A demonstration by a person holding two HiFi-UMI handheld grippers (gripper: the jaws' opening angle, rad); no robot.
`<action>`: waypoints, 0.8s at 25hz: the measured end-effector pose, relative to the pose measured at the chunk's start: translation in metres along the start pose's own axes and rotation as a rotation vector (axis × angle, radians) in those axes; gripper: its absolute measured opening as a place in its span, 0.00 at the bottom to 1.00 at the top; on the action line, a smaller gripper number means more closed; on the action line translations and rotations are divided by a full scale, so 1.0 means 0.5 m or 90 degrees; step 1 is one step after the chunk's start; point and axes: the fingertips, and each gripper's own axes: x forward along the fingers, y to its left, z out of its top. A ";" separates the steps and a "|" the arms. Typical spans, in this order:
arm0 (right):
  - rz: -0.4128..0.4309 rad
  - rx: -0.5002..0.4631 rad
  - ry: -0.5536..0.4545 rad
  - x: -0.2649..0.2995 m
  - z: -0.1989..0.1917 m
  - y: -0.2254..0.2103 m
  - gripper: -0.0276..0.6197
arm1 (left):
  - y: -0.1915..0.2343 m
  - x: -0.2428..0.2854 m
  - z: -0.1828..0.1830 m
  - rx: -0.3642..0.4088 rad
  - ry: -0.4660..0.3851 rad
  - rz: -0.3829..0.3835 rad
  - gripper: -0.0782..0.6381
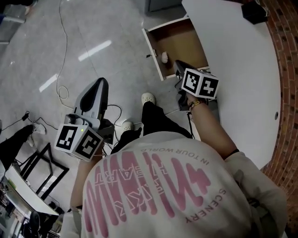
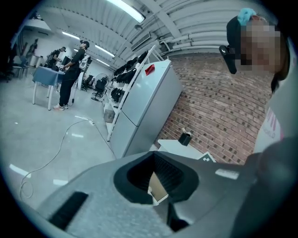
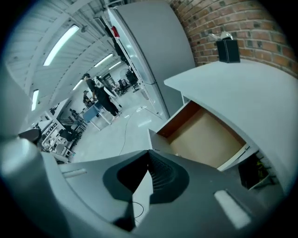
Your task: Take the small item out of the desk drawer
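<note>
The desk drawer (image 1: pixel 179 42) stands pulled open under the white desk top (image 1: pixel 237 56). A small white item (image 1: pixel 164 56) lies inside it, close to the front panel. My right gripper (image 1: pixel 178 64) hangs at the drawer's near right corner, pointing down toward it, jaws shut and holding nothing. In the right gripper view the right gripper's tips (image 3: pixel 149 152) meet, with the brown drawer (image 3: pixel 205 137) beyond them; the item does not show there. My left gripper (image 1: pixel 101 81) is off to the left over the floor, shut and holding nothing (image 2: pixel 155 154).
A black box (image 1: pixel 254 11) sits at the desk's far end by the brick wall (image 1: pixel 284 42). A cable (image 1: pixel 63 56) runs across the floor. A tall white cabinet (image 2: pixel 144 102) stands beyond. My shoe (image 1: pixel 148 98) is under the drawer. A black frame (image 1: pixel 37 162) stands at lower left.
</note>
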 end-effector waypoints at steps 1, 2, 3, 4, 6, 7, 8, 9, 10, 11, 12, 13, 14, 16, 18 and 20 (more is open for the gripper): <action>-0.007 0.015 0.013 0.019 -0.009 -0.013 0.06 | 0.004 0.004 -0.001 -0.001 0.004 0.008 0.12; -0.012 0.031 0.027 0.038 -0.019 -0.023 0.06 | 0.009 0.006 -0.002 -0.002 0.007 0.015 0.12; -0.016 0.047 0.041 0.057 -0.029 -0.032 0.06 | 0.015 0.007 -0.002 -0.004 0.009 0.023 0.12; -0.021 0.064 0.053 0.076 -0.038 -0.042 0.06 | 0.021 0.007 -0.002 -0.004 0.011 0.031 0.12; -0.032 0.097 0.071 0.113 -0.055 -0.062 0.06 | 0.036 0.006 -0.006 -0.006 0.014 0.047 0.12; -0.041 0.113 0.078 0.130 -0.063 -0.073 0.06 | 0.044 0.003 -0.009 -0.009 0.017 0.056 0.12; -0.051 0.128 0.085 0.144 -0.072 -0.084 0.06 | 0.053 -0.001 -0.013 -0.013 0.019 0.067 0.12; -0.062 0.142 0.092 0.155 -0.080 -0.095 0.06 | 0.061 -0.005 -0.016 -0.019 0.020 0.077 0.12; -0.072 0.155 0.099 0.164 -0.088 -0.105 0.06 | 0.068 -0.010 -0.019 -0.024 0.020 0.088 0.12; -0.079 0.167 0.106 0.171 -0.096 -0.114 0.06 | 0.074 -0.015 -0.021 -0.029 0.019 0.098 0.12; -0.083 0.177 0.112 0.178 -0.102 -0.120 0.06 | 0.080 -0.019 -0.023 -0.034 0.017 0.107 0.12; -0.083 0.185 0.118 0.185 -0.107 -0.124 0.07 | 0.086 -0.023 -0.024 -0.039 0.015 0.115 0.12; -0.081 0.189 0.124 0.193 -0.110 -0.126 0.12 | 0.092 -0.026 -0.026 -0.043 0.014 0.122 0.12; -0.082 0.194 0.132 0.207 -0.112 -0.128 0.15 | 0.104 -0.031 -0.029 -0.050 0.013 0.131 0.12; -0.088 0.196 0.135 0.214 -0.112 -0.130 0.15 | 0.113 -0.037 -0.030 -0.056 0.011 0.138 0.12; -0.091 0.202 0.139 0.216 -0.113 -0.129 0.18 | 0.116 -0.046 -0.026 -0.059 0.007 0.145 0.12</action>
